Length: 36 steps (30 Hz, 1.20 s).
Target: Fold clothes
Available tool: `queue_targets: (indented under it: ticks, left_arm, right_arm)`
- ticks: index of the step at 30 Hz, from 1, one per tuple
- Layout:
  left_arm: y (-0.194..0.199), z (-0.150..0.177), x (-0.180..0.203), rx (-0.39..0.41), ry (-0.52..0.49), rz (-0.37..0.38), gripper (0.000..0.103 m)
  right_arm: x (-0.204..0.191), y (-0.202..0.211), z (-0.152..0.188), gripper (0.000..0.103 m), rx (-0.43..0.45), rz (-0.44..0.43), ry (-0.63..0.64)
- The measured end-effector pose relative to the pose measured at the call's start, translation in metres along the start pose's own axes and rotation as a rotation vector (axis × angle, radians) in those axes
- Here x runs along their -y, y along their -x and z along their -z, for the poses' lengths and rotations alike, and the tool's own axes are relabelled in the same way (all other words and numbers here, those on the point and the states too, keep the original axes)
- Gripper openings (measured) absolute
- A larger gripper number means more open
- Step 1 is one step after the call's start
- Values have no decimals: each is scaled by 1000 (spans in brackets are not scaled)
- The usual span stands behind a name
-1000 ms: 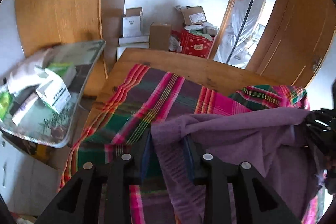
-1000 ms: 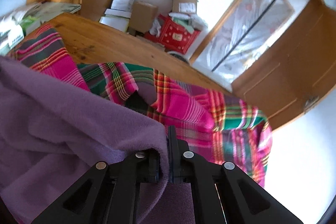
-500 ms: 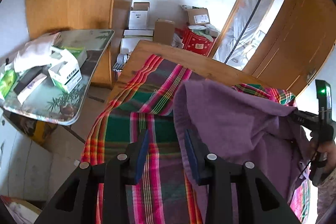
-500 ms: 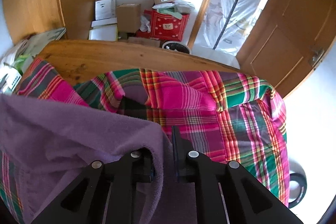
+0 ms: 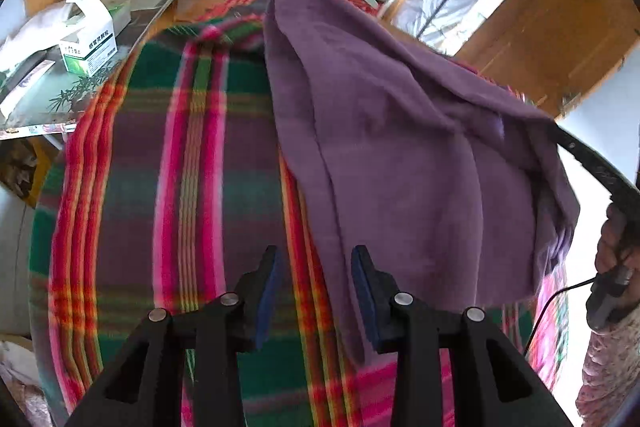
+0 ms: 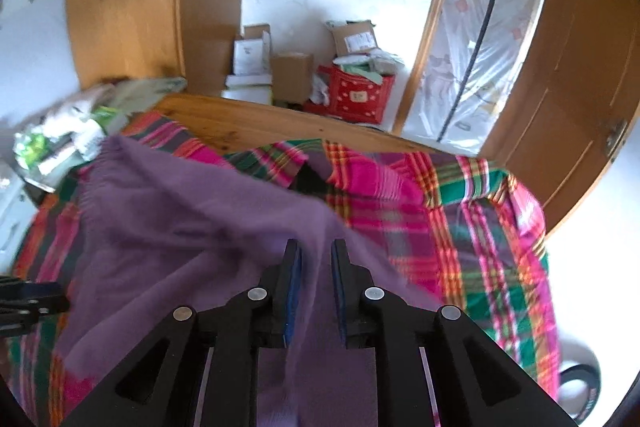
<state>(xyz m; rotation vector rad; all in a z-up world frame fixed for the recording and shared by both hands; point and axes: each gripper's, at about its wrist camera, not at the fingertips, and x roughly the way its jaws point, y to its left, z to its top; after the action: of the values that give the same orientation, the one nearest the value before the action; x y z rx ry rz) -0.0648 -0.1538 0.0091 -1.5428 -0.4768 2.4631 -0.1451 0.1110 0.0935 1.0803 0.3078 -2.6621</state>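
L gripper (image 5: 314,283) open over plaid; R gripper (image 6: 316,279) prob parted, purple cloth (image 6: 180,219) between.

Garment (image 5: 400,131) on blanket (image 5: 168,187)

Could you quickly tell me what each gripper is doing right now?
Left gripper: open, holding nothing.
Right gripper: open, purple cloth loose between its fingers.

Purple fleece garment (image 5: 400,131), soft and napped, loosely draped and partly lifted over a pink-green-purple plaid blanket (image 5: 168,155), one long hemmed edge running away down the blanket's middle, folds bunched toward the right, blurred in the right wrist view.
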Motion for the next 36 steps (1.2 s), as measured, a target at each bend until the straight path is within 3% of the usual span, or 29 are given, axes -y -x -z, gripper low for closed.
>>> queue_targets:
  ticks: [4, 8, 18, 23, 24, 29, 34, 36]
  left_arm:
    - [4, 9, 3, -4, 21, 22, 36]
    - [6, 13, 8, -15, 26, 22, 36]
    - [3, 20, 30, -17, -16, -47, 35]
    - [5, 27, 27, 9, -8, -100, 13]
    - [8, 29, 24, 14, -1, -93, 0]
    - [32, 37, 3, 69, 52, -123, 0]
    - [33, 42, -5, 47, 92, -64, 2]
    - [31, 44, -5, 36, 102, -44, 8]
  right_arm:
    - [-3, 32, 31, 16, 44, -69, -12]
    - [-5, 51, 54, 18, 71, -82, -23]
    - [-21, 52, 84, 20, 42, -131, -38]
    - [-27, 46, 92, 20, 20, -143, -33]
    - [-28, 45, 94, 20, 16, -143, -34]
    - [-29, 42, 101, 20, 4, -156, -36]
    - [-35, 36, 109, 20, -22, -174, -39]
    - [-36, 35, 111, 20, -27, -181, -47]
